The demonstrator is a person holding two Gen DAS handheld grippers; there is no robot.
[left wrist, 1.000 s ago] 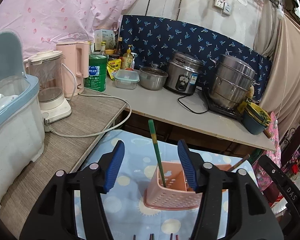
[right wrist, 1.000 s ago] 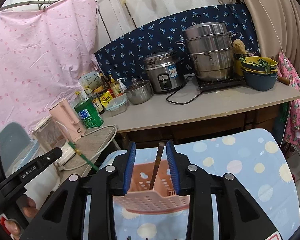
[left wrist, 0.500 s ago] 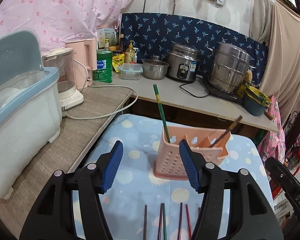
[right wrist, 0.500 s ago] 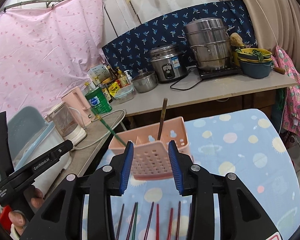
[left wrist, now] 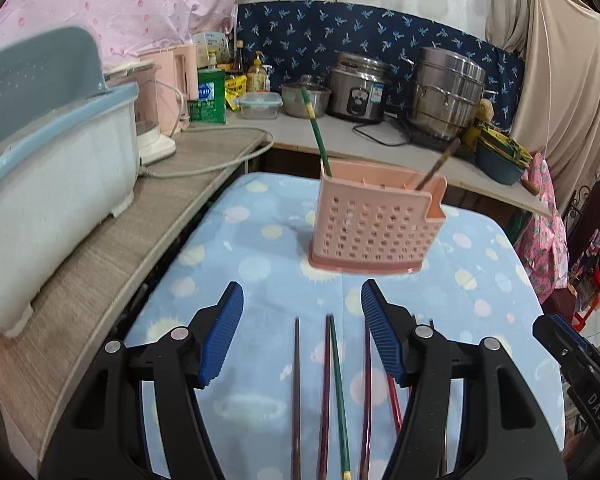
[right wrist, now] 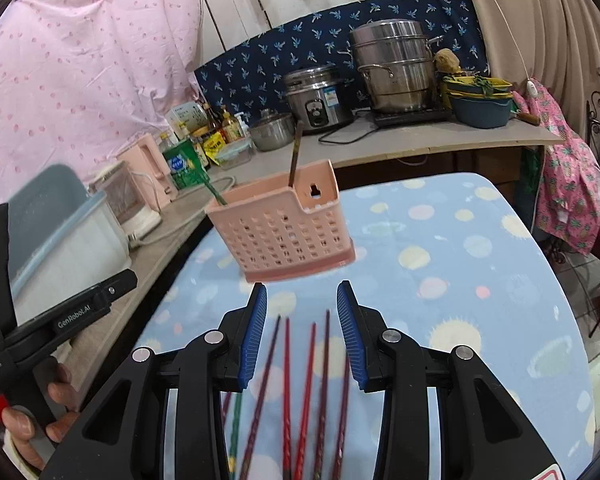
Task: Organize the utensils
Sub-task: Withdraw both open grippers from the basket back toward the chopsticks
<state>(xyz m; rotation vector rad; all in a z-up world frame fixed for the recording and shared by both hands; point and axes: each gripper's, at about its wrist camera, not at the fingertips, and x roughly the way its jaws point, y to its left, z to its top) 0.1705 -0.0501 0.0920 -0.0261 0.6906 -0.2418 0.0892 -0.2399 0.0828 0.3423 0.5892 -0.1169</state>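
We find the loose chopsticks (left wrist: 332,392) lying side by side on the spotted blue cloth (left wrist: 236,240), long axes running away from us toward the pink perforated holder (left wrist: 374,224) — which stands beyond their far tips and already carries a green chopstick (left wrist: 316,136) and a brown one (left wrist: 438,164). The left gripper (left wrist: 302,332) has just been opening and hangs empty over the sticks nearer its side, among them a green one. The right gripper (right wrist: 302,332), narrower and also empty, hangs over the red and maroon ones, so each hand looks equally near its own share.
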